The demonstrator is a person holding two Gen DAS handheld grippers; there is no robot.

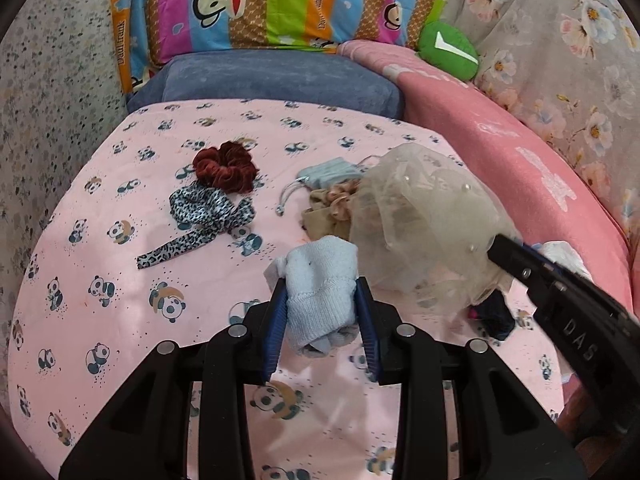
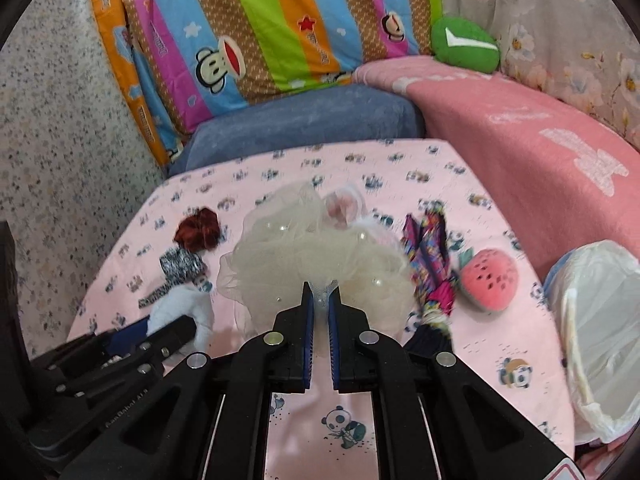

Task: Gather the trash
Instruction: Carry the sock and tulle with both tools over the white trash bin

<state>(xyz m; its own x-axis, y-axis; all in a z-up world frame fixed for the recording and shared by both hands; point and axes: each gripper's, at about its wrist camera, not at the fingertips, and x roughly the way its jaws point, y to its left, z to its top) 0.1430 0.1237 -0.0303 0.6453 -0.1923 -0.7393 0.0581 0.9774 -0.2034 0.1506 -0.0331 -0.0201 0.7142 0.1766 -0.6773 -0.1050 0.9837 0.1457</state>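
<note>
My left gripper [image 1: 322,292] is shut on a pale blue sock [image 1: 320,280], held just above the pink panda sheet [image 1: 120,300]. My right gripper [image 2: 320,292] is shut on a cream tulle scrunchie with pearls [image 2: 320,252]; it also shows in the left wrist view [image 1: 424,216], with the right gripper [image 1: 496,250] reaching in from the right. A bin lined with a white bag [image 2: 600,340] stands at the right edge of the bed. The left gripper and its sock [image 2: 180,308] show at lower left in the right wrist view.
On the sheet lie a maroon velvet scrunchie [image 1: 226,166], a leopard-print hair tie [image 1: 204,216], a blue face mask [image 1: 332,172], a tan scrunchie [image 1: 332,208], a colourful folded umbrella [image 2: 432,264] and a watermelon plush [image 2: 488,276]. Pillows [image 1: 280,80] and a pink blanket [image 1: 520,168] bound the far and right sides.
</note>
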